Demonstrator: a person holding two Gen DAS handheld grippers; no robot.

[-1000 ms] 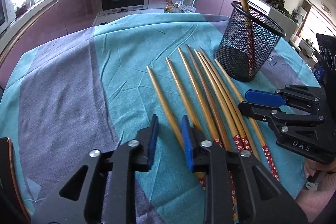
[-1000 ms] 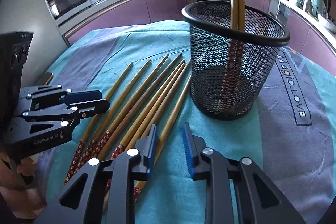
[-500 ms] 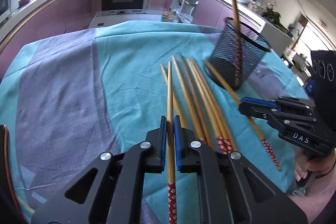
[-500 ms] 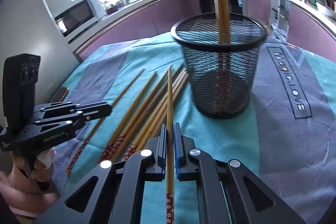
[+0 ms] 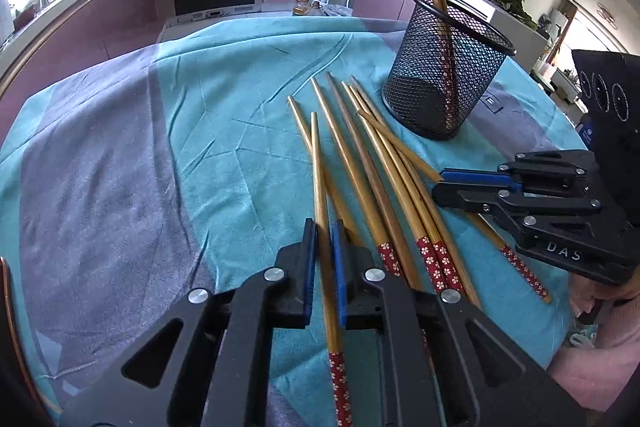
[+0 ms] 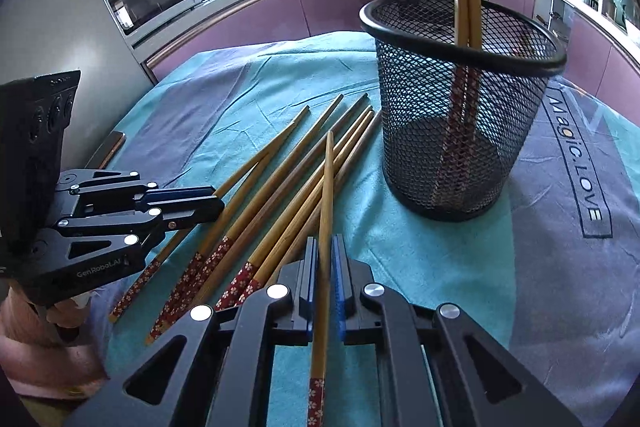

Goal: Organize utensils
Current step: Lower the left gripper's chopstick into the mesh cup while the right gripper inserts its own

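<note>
The left tool (image 5: 324,239) is clamping one chopstick (image 5: 320,187) between its blue pads, the stick's long axis running straight ahead along the fingers, bare tip pointing away, red flowered end trailing back. The right tool (image 6: 325,255) is pinching another chopstick (image 6: 326,195) the same way, tip pointing toward the mesh cup (image 6: 460,131). Loose chopsticks (image 5: 384,183) are lying fanned on the teal cloth (image 5: 240,99) covering the bench, tips toward the cup, where two more are standing upright.
</note>
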